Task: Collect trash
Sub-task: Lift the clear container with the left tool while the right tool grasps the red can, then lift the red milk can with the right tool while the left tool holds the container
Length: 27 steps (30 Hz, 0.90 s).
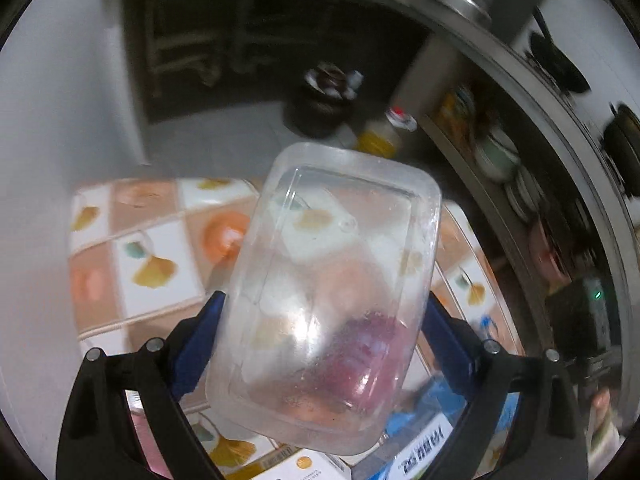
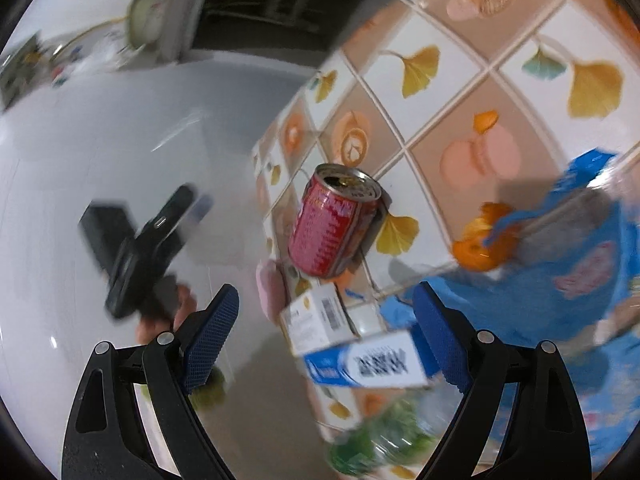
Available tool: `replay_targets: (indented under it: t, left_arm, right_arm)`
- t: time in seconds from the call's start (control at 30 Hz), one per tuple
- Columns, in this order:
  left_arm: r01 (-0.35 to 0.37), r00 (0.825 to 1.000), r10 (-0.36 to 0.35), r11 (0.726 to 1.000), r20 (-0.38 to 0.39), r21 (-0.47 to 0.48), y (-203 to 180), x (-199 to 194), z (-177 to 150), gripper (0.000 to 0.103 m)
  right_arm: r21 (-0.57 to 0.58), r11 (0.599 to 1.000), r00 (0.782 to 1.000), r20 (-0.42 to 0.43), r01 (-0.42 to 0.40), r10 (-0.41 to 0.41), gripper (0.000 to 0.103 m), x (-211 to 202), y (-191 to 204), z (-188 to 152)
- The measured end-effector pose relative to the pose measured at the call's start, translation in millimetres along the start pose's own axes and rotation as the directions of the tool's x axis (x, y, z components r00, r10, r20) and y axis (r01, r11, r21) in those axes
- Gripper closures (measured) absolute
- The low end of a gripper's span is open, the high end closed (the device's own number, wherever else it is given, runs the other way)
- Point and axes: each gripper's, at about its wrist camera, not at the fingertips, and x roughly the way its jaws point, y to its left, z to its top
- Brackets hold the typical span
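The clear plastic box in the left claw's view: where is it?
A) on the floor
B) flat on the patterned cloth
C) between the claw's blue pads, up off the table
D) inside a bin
C: the clear plastic box sits between the left claw's blue pads, above the patterned tablecloth.

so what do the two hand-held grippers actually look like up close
Both look alike. The left hand-held gripper has two black plastic arms with cut-out slots and round silver pivot pins, ending in dark blue fingers. The right hand-held gripper is built the same; its blue pads show a fine grid texture. No cables or sleeves are visible.
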Motion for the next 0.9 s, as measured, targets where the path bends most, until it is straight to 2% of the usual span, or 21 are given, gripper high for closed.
replay_targets:
  t: [0.17,0.33,0.63,0.7,0.9]
  left_arm:
    - [-0.028,0.998,0.031,0.998,0.050,-0.055,7.2,-9.9,-1.8,0.011]
    - [-0.050,0.998,0.052,0.997,0.039,-0.065,10.0,-5.0,-10.4,0.011]
    - [-0.034,0.998,0.040,0.992,0.047,-0.121,25.7,-0.3,-20.5,0.012]
    - [-0.030,0.998,0.037,0.990,0.047,-0.137,30.2,-0.1,-22.2,0.015]
    - [-0.029,0.998,0.036,0.988,0.044,-0.151,36.8,1.3,-25.3,0.016]
  right_arm:
    - [0.091,0.995,0.999,-0.041,0.034,-0.031,0.018,46.1,7.4,10.5]
    - [0.182,0.976,0.993,-0.001,0.119,-0.121,0.018,75.7,1.5,24.2]
    - [0.248,0.953,0.978,0.068,0.173,-0.195,0.022,89.1,0.2,35.1]
    - [0.250,0.951,0.975,0.075,0.184,-0.208,0.025,90.2,0.5,35.2]
    - [0.234,0.946,0.965,0.084,0.224,-0.250,0.036,91.3,3.0,35.5]
